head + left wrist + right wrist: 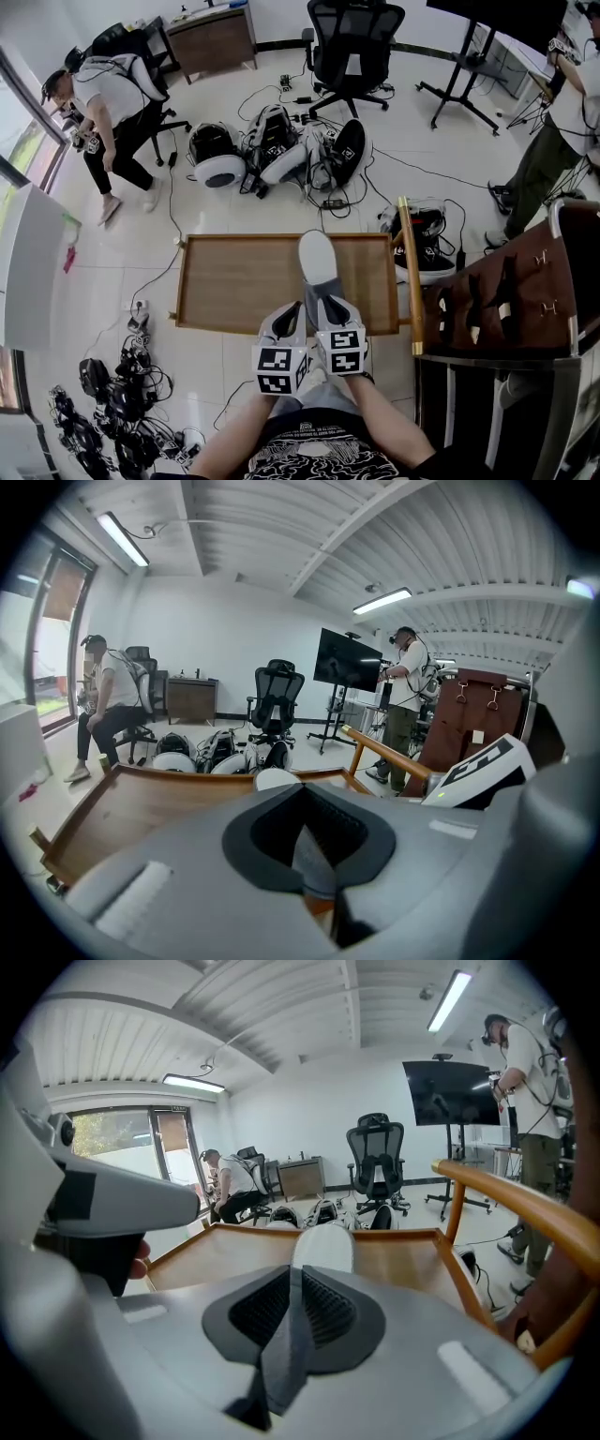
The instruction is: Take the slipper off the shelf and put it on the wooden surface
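The slipper (317,258) has a white sole and a grey upper, and it lies lengthwise over the wooden surface (234,281), toe pointing away from me. Both grippers meet at its near end. My left gripper (294,317) is shut on a fold of the grey upper (309,855), with the white toe (275,778) showing beyond its jaws. My right gripper (330,313) pinches the same grey fabric (284,1340), its jaws only slightly parted around it, and the white toe (324,1246) lies ahead. I cannot tell whether the heel rests on the wood.
The dark brown shelf (525,281) with more footwear stands at the right, behind a wooden rail (409,281). Black shoes (427,246) sit on the floor by the rail. Helmets and gear (272,150) lie beyond the surface, cables (112,403) at lower left. People stand at left (112,103) and right (558,141).
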Demonstrator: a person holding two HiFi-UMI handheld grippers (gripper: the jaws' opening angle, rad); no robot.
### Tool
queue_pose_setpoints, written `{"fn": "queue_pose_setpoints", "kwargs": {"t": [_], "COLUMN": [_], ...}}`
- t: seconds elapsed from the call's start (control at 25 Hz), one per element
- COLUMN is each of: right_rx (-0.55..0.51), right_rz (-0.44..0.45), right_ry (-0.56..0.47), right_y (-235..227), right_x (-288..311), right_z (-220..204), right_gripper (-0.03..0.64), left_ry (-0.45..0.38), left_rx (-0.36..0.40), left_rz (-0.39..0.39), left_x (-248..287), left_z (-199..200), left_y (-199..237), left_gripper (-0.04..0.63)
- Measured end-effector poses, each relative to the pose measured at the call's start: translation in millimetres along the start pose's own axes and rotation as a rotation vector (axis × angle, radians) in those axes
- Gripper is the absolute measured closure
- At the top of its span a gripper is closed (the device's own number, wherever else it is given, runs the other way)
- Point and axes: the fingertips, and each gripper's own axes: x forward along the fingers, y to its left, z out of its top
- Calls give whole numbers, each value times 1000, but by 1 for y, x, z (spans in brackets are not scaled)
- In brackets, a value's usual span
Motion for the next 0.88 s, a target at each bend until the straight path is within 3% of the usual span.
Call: {"fn": "queue_pose_setpoints", "kwargs": {"t": [0.16,0.52,0.88], "right_rx": [-16,-47,-84], "right_rz": [-14,-44,-26], "right_ry": [-54,-141,-212], "right_y": [9,48,126], "right_x": [-19,-67,-115], "right_z": [16,35,36], "right_gripper": [615,615,615], "left_ry": [-17,-49,-124], "left_rx": [4,30,24], "left_rz": [-8,-53,-70], "left_x": [-15,-61,-139], "left_z": [1,0,-7], "left_y": [1,1,19], "left_gripper": [591,591,591]}}
